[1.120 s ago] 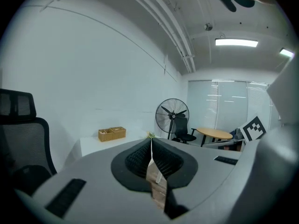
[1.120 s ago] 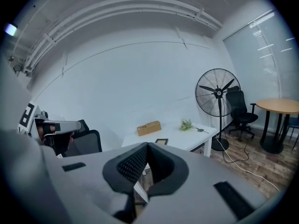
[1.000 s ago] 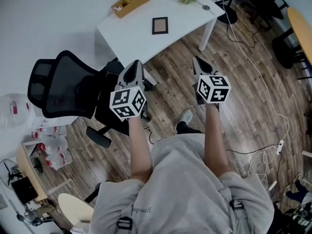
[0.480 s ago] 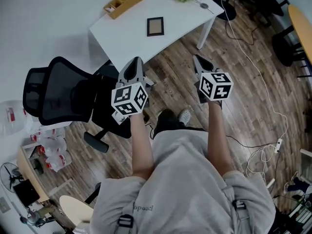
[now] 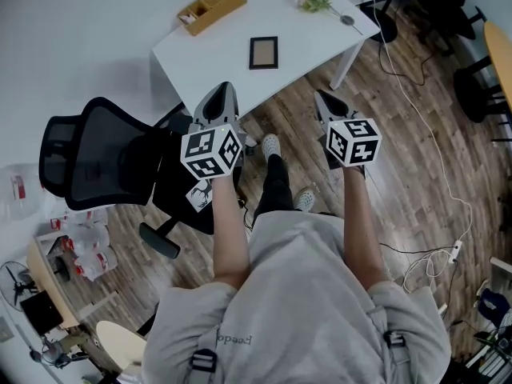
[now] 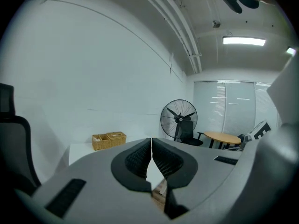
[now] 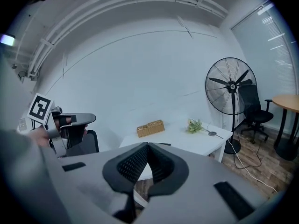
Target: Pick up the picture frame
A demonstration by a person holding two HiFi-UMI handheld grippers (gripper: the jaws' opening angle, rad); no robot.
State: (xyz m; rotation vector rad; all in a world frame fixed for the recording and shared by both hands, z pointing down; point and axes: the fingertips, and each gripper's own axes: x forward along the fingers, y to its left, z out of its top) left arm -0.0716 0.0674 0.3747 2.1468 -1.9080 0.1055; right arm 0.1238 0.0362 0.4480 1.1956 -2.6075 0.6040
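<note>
A small dark picture frame [image 5: 263, 52] lies flat in the middle of the white table [image 5: 208, 62] in the head view. My left gripper [image 5: 223, 91] is held out above the table's near edge, jaws shut and empty. Over the wooden floor short of the table's right leg, my right gripper [image 5: 323, 101] is also shut with nothing in it. In the right gripper view the frame [image 7: 163, 144] shows as a thin dark strip just past the shut jaws [image 7: 147, 145]. The left gripper view has its shut jaws [image 6: 151, 140] in front of the table; the frame is hidden there.
A wicker box [image 5: 212, 3] and a sprig of greenery [image 5: 315, 0] sit on the table's far side. A black office chair [image 5: 112, 154] stands left of me. A standing fan [image 7: 230, 87], cables on the floor [image 5: 448, 174] and a round wooden table [image 6: 223, 137] are to the right.
I have stepped towards the table, one foot now forward between the arms. Both grippers moved closer to the table's near edge, still shut.
</note>
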